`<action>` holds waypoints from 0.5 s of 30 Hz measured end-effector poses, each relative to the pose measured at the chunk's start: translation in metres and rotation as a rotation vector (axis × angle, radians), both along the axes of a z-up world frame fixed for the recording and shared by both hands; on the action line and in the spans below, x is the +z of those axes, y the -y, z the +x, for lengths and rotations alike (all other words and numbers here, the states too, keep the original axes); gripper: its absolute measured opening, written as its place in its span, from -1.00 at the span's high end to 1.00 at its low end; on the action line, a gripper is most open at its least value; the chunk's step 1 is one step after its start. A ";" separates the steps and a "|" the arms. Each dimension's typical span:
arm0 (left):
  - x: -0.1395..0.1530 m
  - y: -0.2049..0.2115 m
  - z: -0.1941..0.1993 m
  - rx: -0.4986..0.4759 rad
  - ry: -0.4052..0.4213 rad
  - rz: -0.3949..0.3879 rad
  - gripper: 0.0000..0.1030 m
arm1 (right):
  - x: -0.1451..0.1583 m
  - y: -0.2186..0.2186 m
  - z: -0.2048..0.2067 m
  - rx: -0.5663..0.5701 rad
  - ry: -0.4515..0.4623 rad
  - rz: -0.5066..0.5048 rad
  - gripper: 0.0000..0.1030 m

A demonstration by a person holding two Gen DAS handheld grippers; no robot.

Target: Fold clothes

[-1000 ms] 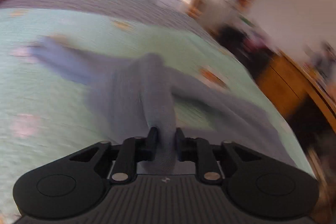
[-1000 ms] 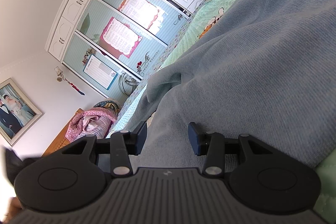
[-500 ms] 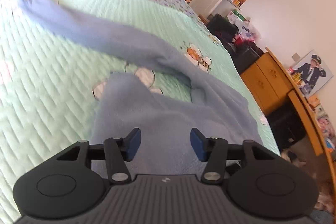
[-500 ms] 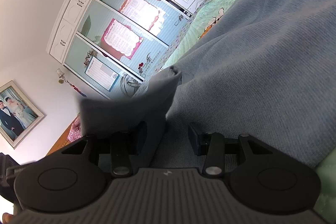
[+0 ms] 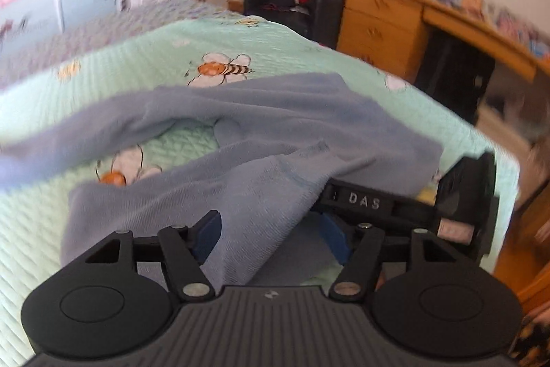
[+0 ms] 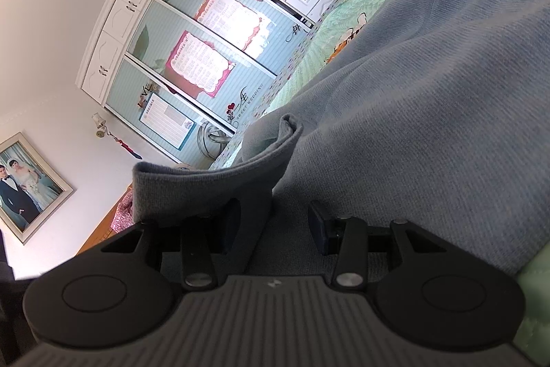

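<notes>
Left gripper opening — blue sweater fold between.

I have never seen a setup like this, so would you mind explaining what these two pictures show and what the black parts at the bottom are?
There is no robot here: a person holds a two-finger gripper in each hand, and each carries a wide-angle camera looking forward along its fingers. The black parts at the bottom are the gripper's own body.

The left wrist view shows the left gripper over a bed with a mint green bedspread printed with bees. A blue knitted sweater lies crumpled on it. The jaws are opening, with a fold of the sweater draped loosely between them, not pinched. The other gripper's black body sits at the right.

The right wrist view shows the right gripper, tilted, low against the sweater. Its jaws stand apart, with cloth between them; whether they pinch it, I cannot tell.
</notes>
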State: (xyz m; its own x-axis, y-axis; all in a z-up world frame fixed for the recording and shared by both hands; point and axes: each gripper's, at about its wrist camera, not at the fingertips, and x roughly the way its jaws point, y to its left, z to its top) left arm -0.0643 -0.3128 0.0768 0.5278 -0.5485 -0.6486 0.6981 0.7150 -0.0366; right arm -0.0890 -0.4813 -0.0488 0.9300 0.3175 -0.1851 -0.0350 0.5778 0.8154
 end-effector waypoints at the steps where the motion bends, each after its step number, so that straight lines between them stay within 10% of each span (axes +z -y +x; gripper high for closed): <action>1: -0.001 0.001 -0.004 -0.016 0.027 0.023 -0.30 | 0.000 0.000 0.000 0.000 0.001 0.002 0.12; 10: -0.025 0.041 0.006 -0.018 0.215 0.282 -0.26 | -0.004 0.005 0.000 0.002 0.014 0.020 0.12; 13: -0.023 0.042 0.017 0.057 0.243 0.251 0.66 | -0.005 0.006 -0.001 0.002 0.018 0.026 0.12; 15: -0.010 0.023 0.028 0.160 0.210 0.162 0.70 | -0.006 0.007 -0.001 0.002 0.021 0.032 0.12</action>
